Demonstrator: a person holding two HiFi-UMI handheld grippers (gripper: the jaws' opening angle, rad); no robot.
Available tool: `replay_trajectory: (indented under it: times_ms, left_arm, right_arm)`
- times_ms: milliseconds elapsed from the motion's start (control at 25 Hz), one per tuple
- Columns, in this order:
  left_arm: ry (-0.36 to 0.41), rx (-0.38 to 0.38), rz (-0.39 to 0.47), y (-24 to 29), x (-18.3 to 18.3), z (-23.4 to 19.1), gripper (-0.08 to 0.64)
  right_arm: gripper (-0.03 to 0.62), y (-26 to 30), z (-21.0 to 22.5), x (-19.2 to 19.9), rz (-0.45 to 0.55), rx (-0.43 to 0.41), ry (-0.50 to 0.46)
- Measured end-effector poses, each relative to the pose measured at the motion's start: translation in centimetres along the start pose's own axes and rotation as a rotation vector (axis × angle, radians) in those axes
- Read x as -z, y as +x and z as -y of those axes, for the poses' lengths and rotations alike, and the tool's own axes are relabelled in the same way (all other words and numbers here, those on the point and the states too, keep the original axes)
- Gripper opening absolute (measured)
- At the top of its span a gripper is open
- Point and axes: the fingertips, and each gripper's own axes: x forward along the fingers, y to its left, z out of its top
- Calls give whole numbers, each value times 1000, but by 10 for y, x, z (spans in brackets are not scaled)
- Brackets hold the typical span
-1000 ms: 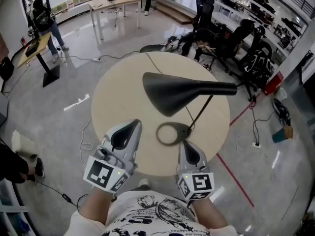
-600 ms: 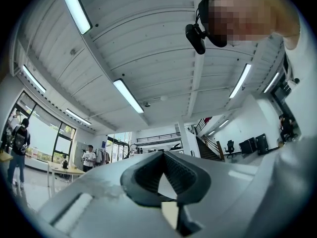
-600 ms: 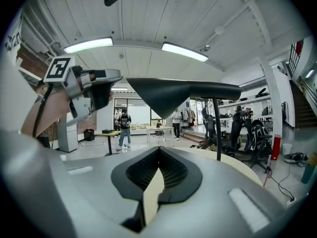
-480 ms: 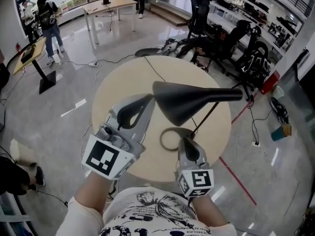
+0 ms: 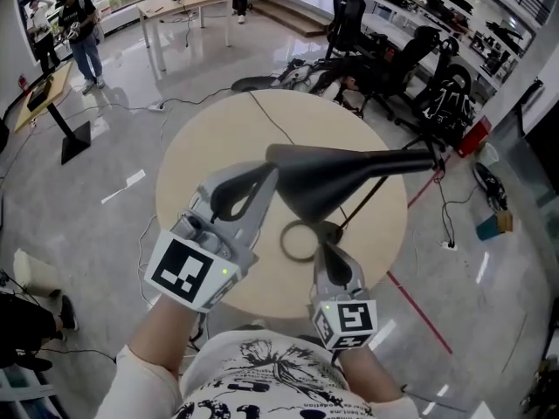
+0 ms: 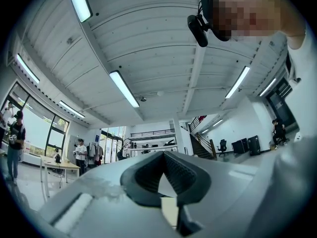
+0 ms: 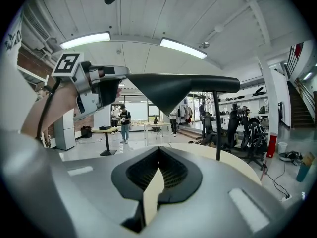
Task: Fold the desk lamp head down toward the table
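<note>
A black desk lamp stands on the round beige table [image 5: 201, 147]. Its cone-shaped head [image 5: 327, 182] lies about level, high above its ring base [image 5: 300, 239], on a thin slanted rod [image 5: 362, 201]. My left gripper [image 5: 266, 175] is raised and shut, its tip against the near-left rim of the wide mouth. It holds nothing. My right gripper [image 5: 329, 250] is shut and empty, low by the ring base. In the right gripper view the head [image 7: 183, 86] hangs overhead with the left gripper [image 7: 96, 90] at its left edge. The left gripper view points at the ceiling, jaws [image 6: 163, 153] shut.
The lamp's cable [image 5: 269, 119] runs across the table to the far edge. Office chairs [image 5: 393, 59] crowd the floor at the back right. A long desk [image 5: 188, 3] and people [image 5: 83, 24] are far back left. More cables lie on the floor.
My left gripper has risen from the table's near edge up to the lamp head's wide rim. The right gripper stays by the ring base. The head stays about level.
</note>
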Motion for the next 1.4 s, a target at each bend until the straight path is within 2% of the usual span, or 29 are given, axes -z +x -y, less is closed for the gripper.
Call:
replay_trajectory:
  times_ms: [280, 760, 1000, 1240, 1400]
  left_arm:
    - [-54, -11, -48, -6, 32, 1, 5]
    - [-148, 10, -199, -2, 109, 15, 5]
    - [-105, 44, -270, 8, 140, 31, 5]
    - [-230, 55, -283, 14, 162, 42, 5]
    - [-238, 48, -284, 15, 169, 42, 5]
  right_arm:
    - [9, -6, 2, 11, -29, 17, 24]
    - [9, -17, 26, 26, -76, 88, 42]
    - [9, -22, 33, 34, -110, 108, 45]
    - [9, -28, 47, 44, -130, 123, 57]
    - [9, -28, 44, 45, -148, 120, 81]
